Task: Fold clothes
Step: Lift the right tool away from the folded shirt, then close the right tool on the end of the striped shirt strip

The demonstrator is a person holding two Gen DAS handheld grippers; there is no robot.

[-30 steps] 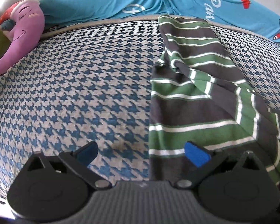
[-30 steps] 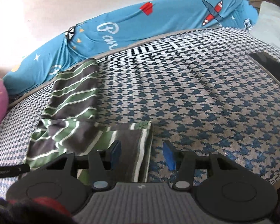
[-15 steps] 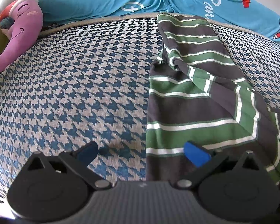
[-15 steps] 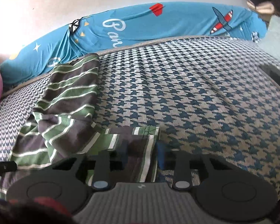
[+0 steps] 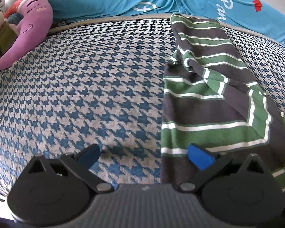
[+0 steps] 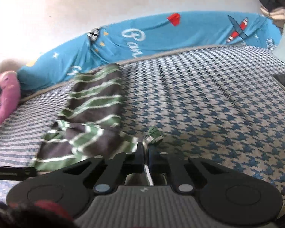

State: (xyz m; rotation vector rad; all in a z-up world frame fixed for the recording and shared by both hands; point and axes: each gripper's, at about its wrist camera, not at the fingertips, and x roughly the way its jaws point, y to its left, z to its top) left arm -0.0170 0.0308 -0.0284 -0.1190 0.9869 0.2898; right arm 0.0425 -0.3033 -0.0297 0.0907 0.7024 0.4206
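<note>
In the left wrist view, the left gripper (image 5: pixel 143 154) is seen with its blue-padded fingers (image 5: pixel 199 158) spread wide, nothing held between them. One pad is placed over the near left edge of the grey-and-green striped knit garment (image 5: pixel 209 104), the other over bare cover. The garment is laid lengthwise on the bed, reaching to the far edge, with a sleeve or flap turned diagonally across it and a bunched knot of cloth near the middle. A risk is judged here: if the fingers were closed from this spread, only a thin single layer might be caught, or the cover pinched along with it, and the fold would be dragged askew.

In the right wrist view, which is blurred, the right gripper (image 6: pixel 146 152) is seen pressed together on a small corner of the same striped garment (image 6: pixel 96 102), a tuft of cloth standing out past the tips. So little cloth appears to be held that it could be pulled free if the corner were lifted quickly, and the bunched part could be carried along and wrinkled.

The surface is a bed under a blue-and-white houndstooth woven cover (image 5: pixel 76 95), soft and likely to ruck. A bright blue printed quilt with planes and lettering (image 6: pixel 161 36) is heaped along the far edge against a pale wall, and a purple plush elephant toy (image 5: pixel 28 28) is lying at the far left corner.
</note>
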